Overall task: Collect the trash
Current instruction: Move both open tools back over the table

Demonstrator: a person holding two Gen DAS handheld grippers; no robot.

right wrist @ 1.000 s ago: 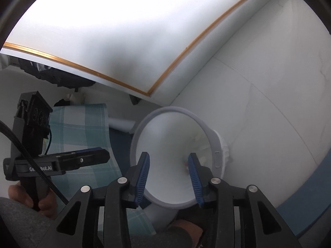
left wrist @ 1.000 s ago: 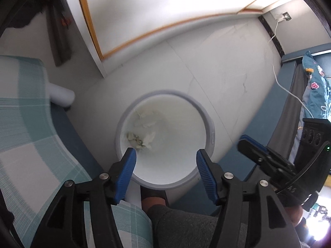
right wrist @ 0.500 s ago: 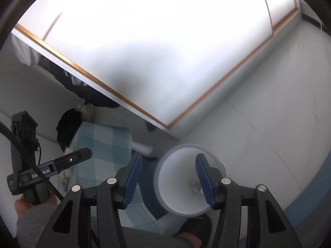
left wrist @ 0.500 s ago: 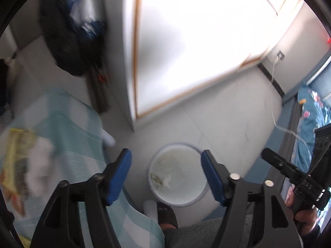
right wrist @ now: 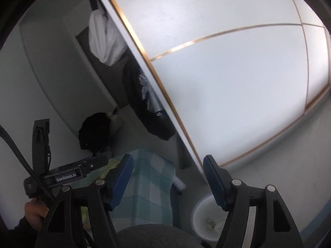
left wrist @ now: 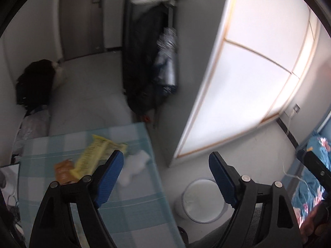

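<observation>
Both grippers empty: left gripper [left wrist: 166, 174] and right gripper [right wrist: 166, 180] had jaws just opening, now wide, nothing between them. Remaining trash, a yellow wrapper [left wrist: 97, 157], orange packet [left wrist: 63, 170] and white tissue [left wrist: 134, 166], lay near the far right corner of the checked surface [left wrist: 132, 210]. Bin [left wrist: 199, 203] stood on the floor beside that edge. Risk: thin, flat wrapper could slide off the edge or slip the pads

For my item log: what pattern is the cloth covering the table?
Pale teal-and-white checked tablecloth, a broad plaid; clearest in the left wrist view.
</observation>
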